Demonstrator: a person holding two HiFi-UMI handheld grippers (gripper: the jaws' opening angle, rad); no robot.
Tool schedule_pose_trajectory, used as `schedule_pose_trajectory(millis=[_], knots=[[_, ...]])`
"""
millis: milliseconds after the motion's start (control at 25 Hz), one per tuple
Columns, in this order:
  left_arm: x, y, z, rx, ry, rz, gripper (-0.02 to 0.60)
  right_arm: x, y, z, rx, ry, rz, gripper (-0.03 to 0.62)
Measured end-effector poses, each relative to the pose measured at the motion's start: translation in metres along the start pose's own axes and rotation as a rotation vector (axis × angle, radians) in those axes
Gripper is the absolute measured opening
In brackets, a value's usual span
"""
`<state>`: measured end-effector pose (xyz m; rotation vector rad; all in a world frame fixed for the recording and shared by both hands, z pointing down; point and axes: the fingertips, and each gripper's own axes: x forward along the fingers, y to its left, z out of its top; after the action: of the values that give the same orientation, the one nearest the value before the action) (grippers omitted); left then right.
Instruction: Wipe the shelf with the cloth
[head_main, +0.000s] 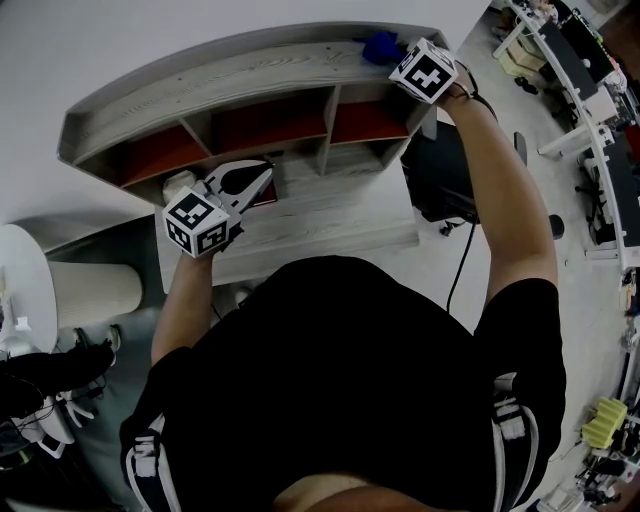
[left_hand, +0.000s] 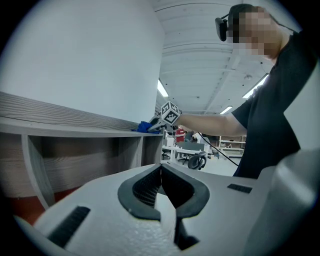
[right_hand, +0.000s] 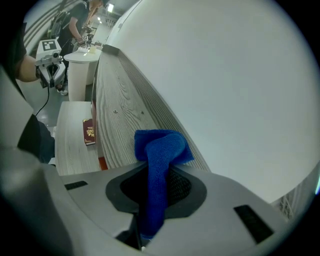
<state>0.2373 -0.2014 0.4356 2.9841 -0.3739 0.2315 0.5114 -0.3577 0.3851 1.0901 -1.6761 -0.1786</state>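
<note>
Wiping step: right gripper (right_hand: 150, 192) clamps cloth (right_hand: 161, 150) at right end of shelf (head_main: 230, 85) top (near back rail). Left gripper (left_hand: 161, 196) closed, empty, lower down. Next, likely: drag cloth leftward.

A fuzzy blue cloth (right_hand: 161, 150) is pinched between the jaws of the right claw (right_hand: 152, 192). It is bunched into a fold, and its free end pokes out past the tips. Under and ahead of that claw stretches the top board of the pale grey wood-grain shelf (right_hand: 112, 95), upright against the wall. Its three open compartments with red-brown floors sit below the claw.
</note>
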Motion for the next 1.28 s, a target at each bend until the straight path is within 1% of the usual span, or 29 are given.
schedule_pose_trajectory(millis=[240,440,560,960,1280], knots=[[-0.008,0.003,-0.003,-0.004,0.002,0.005,0.017,0.002,-0.001,0.003,0.004,0.004,-0.013,0.057],[-0.021,0.006,-0.004,-0.007,-0.003,0.015,0.017,0.002,0.002,0.013,-0.071,0.034,-0.046,0.055],[-0.03,0.012,-0.006,-0.011,-0.011,0.026,0.017,0.006,0.004,0.019,-0.081,0.041,-0.05,0.055],[-0.067,0.027,-0.011,-0.026,-0.022,0.06,0.017,0.012,0.02,0.052,-0.114,0.046,-0.025,0.055],[-0.098,0.04,-0.013,-0.027,-0.025,0.08,0.017,0.018,0.038,0.094,-0.135,0.021,-0.006,0.055]])
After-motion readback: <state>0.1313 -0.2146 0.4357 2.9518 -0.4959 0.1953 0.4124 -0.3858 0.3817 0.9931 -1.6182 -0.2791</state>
